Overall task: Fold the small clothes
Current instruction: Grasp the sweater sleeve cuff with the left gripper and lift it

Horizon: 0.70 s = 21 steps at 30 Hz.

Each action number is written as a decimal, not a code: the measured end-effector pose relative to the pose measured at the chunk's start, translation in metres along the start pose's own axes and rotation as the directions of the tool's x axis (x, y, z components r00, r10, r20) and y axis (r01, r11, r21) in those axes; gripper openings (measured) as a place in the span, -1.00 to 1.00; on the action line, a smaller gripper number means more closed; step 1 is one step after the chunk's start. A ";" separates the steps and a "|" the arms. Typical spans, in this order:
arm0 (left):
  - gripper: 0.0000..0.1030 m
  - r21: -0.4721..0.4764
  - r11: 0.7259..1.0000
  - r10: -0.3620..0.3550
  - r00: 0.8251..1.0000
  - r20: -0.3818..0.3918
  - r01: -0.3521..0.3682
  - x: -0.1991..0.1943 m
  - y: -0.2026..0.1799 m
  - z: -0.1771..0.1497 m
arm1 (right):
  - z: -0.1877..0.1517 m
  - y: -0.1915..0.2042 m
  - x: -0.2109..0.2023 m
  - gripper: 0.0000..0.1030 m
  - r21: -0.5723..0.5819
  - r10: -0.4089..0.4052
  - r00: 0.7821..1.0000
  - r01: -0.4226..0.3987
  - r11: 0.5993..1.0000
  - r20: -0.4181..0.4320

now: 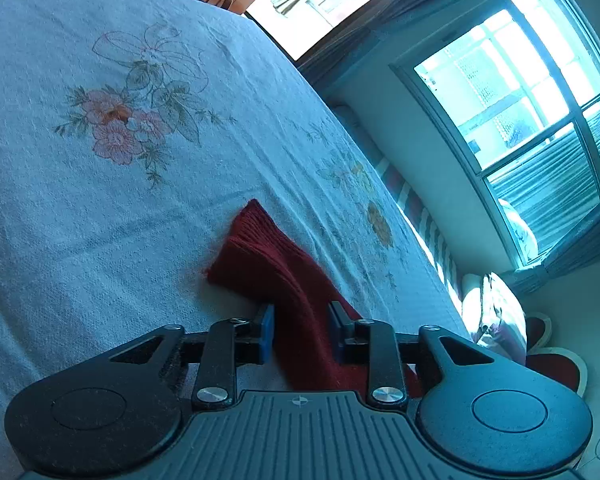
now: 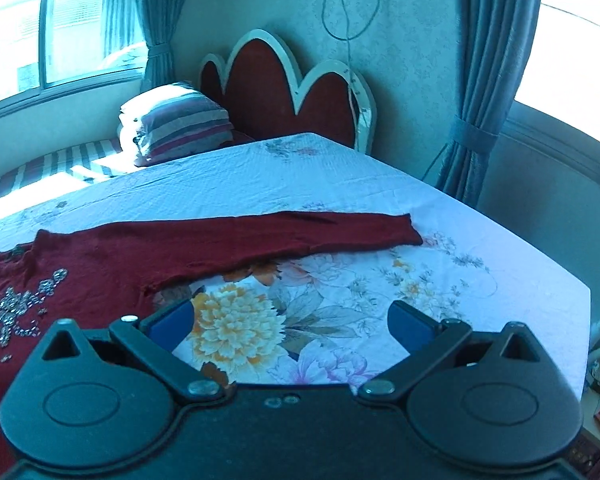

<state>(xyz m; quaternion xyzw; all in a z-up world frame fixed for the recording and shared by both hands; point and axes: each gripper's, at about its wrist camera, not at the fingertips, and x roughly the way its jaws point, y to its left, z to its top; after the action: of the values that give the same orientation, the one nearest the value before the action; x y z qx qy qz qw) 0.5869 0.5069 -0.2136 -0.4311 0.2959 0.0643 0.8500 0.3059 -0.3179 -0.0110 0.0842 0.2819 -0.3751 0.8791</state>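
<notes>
A dark red knit sweater (image 2: 100,256) with silver beadwork lies flat on the floral bedsheet (image 2: 340,280), one sleeve (image 2: 300,228) stretched out to the right. In the left wrist view the other sleeve (image 1: 268,264) runs between the blue pads of my left gripper (image 1: 302,316), whose jaws stand partly closed around it, its cuff resting on the sheet (image 1: 100,200). My right gripper (image 2: 290,320) is wide open and empty, hovering over the sheet just right of the sweater body.
A red and white headboard (image 2: 276,80) stands at the bed's far end. A striped pillow (image 2: 176,124) lies beside it on a striped bench under a window (image 1: 520,80). Curtains (image 2: 488,80) hang at the walls. The bed edge falls off at the right (image 2: 580,292).
</notes>
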 end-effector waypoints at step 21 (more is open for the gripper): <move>0.37 -0.033 0.967 -0.253 0.967 0.012 0.254 0.021 -0.022 -0.025 | -0.007 -0.016 0.025 1.00 -0.006 -0.081 0.996 0.080 0.997 -0.048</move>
<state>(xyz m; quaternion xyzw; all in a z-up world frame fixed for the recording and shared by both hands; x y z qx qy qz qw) 0.6012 0.4708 -0.2213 -0.4798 0.2338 -0.0380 0.8448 0.3061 -0.3419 -0.0298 0.0801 0.3070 -0.4076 0.8563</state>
